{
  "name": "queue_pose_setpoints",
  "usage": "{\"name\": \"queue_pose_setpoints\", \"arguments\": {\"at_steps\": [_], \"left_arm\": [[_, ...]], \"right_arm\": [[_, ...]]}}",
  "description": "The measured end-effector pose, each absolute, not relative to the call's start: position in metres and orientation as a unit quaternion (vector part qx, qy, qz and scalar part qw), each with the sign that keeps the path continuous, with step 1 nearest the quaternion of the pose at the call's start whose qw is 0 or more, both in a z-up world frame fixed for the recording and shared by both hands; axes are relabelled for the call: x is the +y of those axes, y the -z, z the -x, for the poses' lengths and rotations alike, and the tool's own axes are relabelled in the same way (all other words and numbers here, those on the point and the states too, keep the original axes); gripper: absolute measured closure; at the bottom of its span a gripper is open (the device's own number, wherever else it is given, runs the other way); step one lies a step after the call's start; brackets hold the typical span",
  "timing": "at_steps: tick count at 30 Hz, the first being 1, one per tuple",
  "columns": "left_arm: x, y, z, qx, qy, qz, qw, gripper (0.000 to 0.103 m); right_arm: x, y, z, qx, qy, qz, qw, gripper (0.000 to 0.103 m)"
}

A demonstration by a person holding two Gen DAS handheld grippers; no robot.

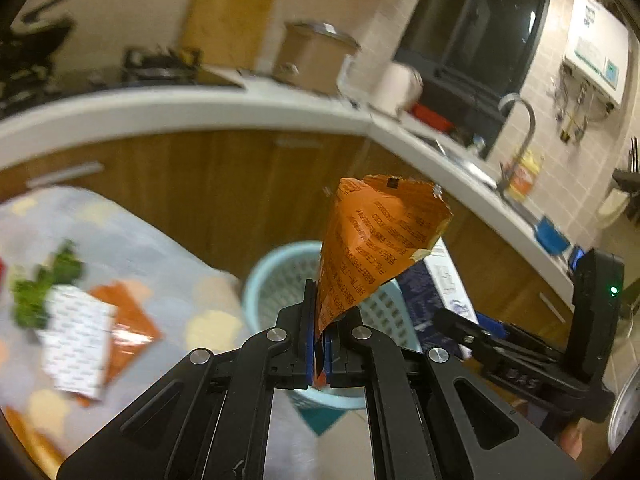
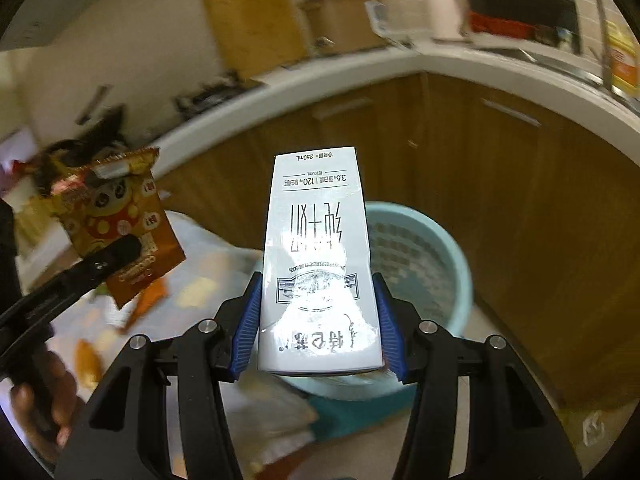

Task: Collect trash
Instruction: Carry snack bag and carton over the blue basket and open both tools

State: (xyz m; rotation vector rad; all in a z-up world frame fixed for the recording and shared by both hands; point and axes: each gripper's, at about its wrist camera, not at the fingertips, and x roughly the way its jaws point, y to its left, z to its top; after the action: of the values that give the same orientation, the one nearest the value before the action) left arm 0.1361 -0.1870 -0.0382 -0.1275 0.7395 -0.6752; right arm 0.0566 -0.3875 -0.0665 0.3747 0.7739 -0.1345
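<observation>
Left gripper (image 1: 320, 320): tilted downward, jaws closed tight on the lower tip of an orange snack wrapper (image 1: 372, 248). The wrapper stands up from the jaws, its long axis running away from the camera and leaning slightly right, torn open end farthest out, printed text running along its length. In the right wrist view the same gripper (image 2: 120, 254) enters from the left, clamped on the wrapper (image 2: 120, 220), whose cartoon-printed face shows there; a hand (image 2: 40, 400) grips the handle at lower left. Right gripper (image 2: 318, 320): angled downward, jaws part-way apart and clamped on the two narrow sides of a white milk carton (image 2: 318, 264). The carton's long axis lies along the fingers, pointing away from the camera, its print upside down, near end between the blue pads (image 2: 248, 320). Light blue perforated waste basket (image 2: 424, 256): on the floor beyond and below both grippers, in front of wooden cabinet doors (image 2: 500, 184); the carton overlaps its left rim in view, the wrapper hangs in front of its far rim (image 1: 280, 252). Bench (image 1: 140, 248): patterned cloth, to the left, bearing an orange and white packet (image 1: 92, 340) and green leafy scraps (image 1: 44, 292), blurred. Worktop (image 1: 180, 108): white, curved, far side, carrying a pot (image 1: 316, 56) and cutting board (image 1: 232, 12).
</observation>
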Motion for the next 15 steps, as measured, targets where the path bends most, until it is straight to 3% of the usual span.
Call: {"name": "queue_pose_setpoints", "arguments": {"at_steps": [11, 12, 13, 15], "left_arm": [[-0.240, 0.083, -0.166, 0.417, 0.337, 0.028, 0.844, 0.101], [-0.243, 0.084, -0.166, 0.415, 0.336, 0.019, 0.845, 0.096], [-0.245, 0.085, -0.167, 0.414, 0.337, 0.012, 0.845, 0.076], [-0.244, 0.088, -0.168, 0.417, 0.333, 0.010, 0.846, 0.055]], "right_arm": [[-0.414, 0.110, -0.093, 0.431, 0.094, -0.234, 0.867, 0.053], [-0.415, 0.111, -0.096, 0.431, 0.095, -0.237, 0.865, 0.053], [-0.415, 0.112, -0.097, 0.433, 0.094, -0.240, 0.864, 0.048], [-0.416, 0.114, -0.097, 0.433, 0.093, -0.244, 0.863, 0.045]]}}
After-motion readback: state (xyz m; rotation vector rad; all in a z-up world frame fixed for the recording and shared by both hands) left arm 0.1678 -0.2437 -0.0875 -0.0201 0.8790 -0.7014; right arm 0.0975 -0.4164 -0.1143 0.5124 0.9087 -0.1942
